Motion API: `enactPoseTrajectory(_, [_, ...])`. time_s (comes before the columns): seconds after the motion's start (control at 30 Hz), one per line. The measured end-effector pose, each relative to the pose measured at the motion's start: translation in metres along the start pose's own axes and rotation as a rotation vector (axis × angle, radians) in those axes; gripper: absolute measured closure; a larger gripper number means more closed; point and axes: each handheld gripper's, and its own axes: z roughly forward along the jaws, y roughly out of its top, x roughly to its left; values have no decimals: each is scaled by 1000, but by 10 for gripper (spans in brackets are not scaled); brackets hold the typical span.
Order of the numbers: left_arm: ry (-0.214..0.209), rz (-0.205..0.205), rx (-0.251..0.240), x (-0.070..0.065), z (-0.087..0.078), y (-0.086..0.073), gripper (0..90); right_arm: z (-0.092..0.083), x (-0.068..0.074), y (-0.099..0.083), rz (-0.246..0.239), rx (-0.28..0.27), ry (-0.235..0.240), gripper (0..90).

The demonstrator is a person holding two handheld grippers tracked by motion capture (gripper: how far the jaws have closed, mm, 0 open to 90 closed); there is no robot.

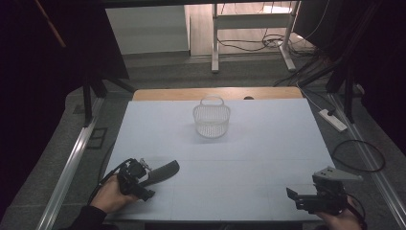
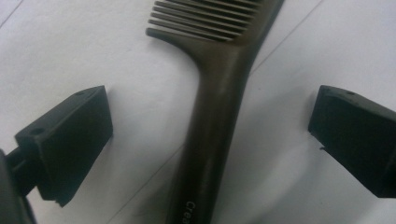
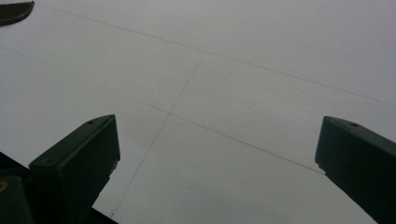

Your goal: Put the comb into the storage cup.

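Note:
A dark brown comb (image 1: pixel 163 171) lies flat on the white table cover at the near left, teeth pointing away to the right. My left gripper (image 1: pixel 146 178) is open, low over the comb's handle. In the left gripper view the comb (image 2: pixel 219 93) runs up between the two black jaws without touching either, and the left gripper (image 2: pixel 212 121) holds nothing. My right gripper (image 1: pixel 299 196) is at the near right, open and holding nothing. In the right gripper view the right gripper (image 3: pixel 217 140) has bare table between its jaws, and the comb's tip (image 3: pixel 14 11) shows at the top left corner.
A small white mesh basket (image 1: pixel 211 120) with a handle stands upright near the far middle of the table cover (image 1: pixel 268 143). A wooden table edge (image 1: pixel 215 93) runs behind it. A power strip (image 1: pixel 332 120) and cables lie on the floor to the right.

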Motion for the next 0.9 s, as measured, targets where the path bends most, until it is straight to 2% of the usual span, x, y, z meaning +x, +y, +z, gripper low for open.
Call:
enactPoseTrajectory(0.07, [1,-5,-5,1,-2,-1,70,0,0,0,-1,0,1,7])
enactPoseTrajectory(0.1, [1,-9,-7,1,-3,-1,70,0,0,0,-1,0,1,7])
enactPoseTrajectory(0.17, [3,-14,-17,2,-5,-2,140,0,0,0,-2,2,0,7])
enactPoseTrajectory(0.2, [5,-14,-23,2,-7,-3,207,0,0,0,-2,3,1,8])
enactPoseTrajectory(0.27, [4,-10,-25,2,-8,-3,232,0,0,0,-2,3,1,8])
enactPoseTrajectory(0.33, [3,-7,-30,1,-9,-4,334,0,0,0,-4,3,3,9])
enactPoseTrajectory(0.4, [1,-5,-34,1,-11,-5,369,0,0,0,-4,4,3,9])
enactPoseTrajectory(0.43, [0,-6,-41,1,-12,-6,467,0,0,0,-5,4,4,9])
enactPoseTrajectory(0.53, [-4,-4,-49,2,-14,-7,615,0,0,0,-5,5,5,10])
enactPoseTrajectory(0.63, [0,4,-48,2,-14,-7,722,1,0,0,-5,5,4,11])
enactPoseTrajectory(0.9, [-15,-17,-42,4,-15,-6,730,1,0,0,-6,6,5,12])
